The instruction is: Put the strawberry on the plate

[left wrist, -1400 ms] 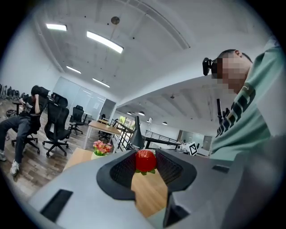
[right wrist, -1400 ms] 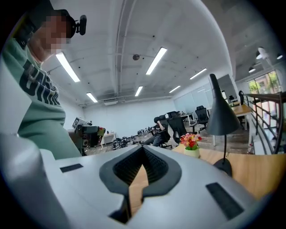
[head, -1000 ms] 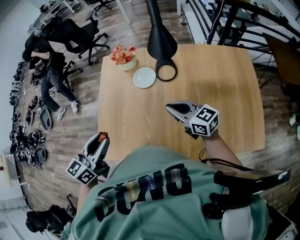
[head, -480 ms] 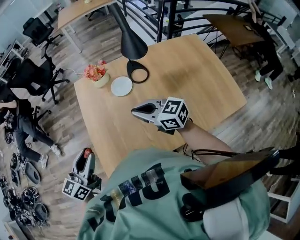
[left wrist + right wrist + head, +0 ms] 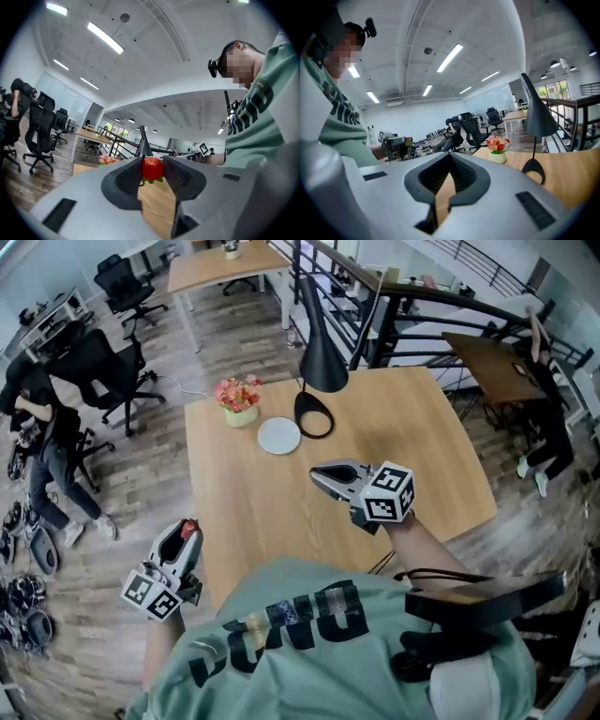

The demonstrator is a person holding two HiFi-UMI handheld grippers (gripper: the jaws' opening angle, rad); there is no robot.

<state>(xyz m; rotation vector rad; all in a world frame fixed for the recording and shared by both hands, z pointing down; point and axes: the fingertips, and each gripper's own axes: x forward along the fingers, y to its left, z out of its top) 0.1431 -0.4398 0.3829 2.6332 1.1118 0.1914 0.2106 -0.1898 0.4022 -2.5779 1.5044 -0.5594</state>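
Left gripper: jaws closed on the strawberry, which sits pinched between the ribbed pads near the tips. Its green leaves show at the lower edge; its far side is hidden by the pads. In the head view these jaws are off the left edge of the surface, over the floor, and only a red speck shows at the tips.

Right gripper: jaws brought together at the tips with nothing between them. A narrow slit behind the tips shows only wood. They hang over the middle of the surface, pointing to the person's left.

The plate is white and bare, and lies beyond the right jaws, well apart from the left jaws. Neither gripper view shows it clearly; in the left gripper view the jaws cover that part of the surface.

The lamp has its ring base just beside the plate, on the side away from the left jaws. The flower pot stands near the plate on the other side.

The green shirt cuts off the near edge of the surface and both forearms.
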